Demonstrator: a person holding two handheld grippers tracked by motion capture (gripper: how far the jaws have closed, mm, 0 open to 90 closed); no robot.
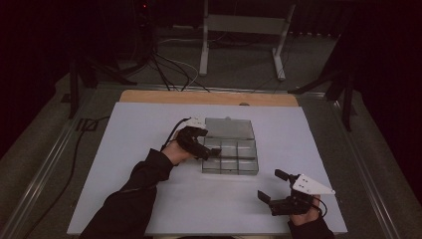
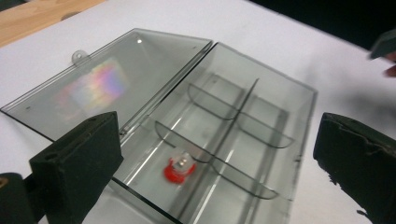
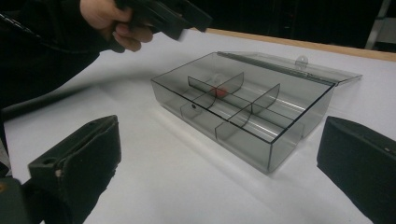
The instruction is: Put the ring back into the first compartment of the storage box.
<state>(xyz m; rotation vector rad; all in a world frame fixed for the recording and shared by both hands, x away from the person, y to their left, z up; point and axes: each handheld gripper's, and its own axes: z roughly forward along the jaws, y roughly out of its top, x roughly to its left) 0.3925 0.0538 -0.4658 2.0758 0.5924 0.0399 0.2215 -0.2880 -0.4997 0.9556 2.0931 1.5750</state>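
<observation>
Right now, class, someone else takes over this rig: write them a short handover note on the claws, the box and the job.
Left claw: open, empty, over the box's left side.
Right claw: open, empty, low over the table, apart from the box at its near right.
Clear divided box: mid-table, lid folded flat open behind it.
Done: a small red and clear part lies in one left-side compartment.
Left: probably closing the lid; no other loose parts visible.

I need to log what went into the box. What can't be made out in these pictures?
- Small red piece in the clear box: left gripper view blurred, kind unreadable.
- The same piece, right gripper view: a red smear behind dividers.
- High view: too small and dim under the left gripper.
</observation>
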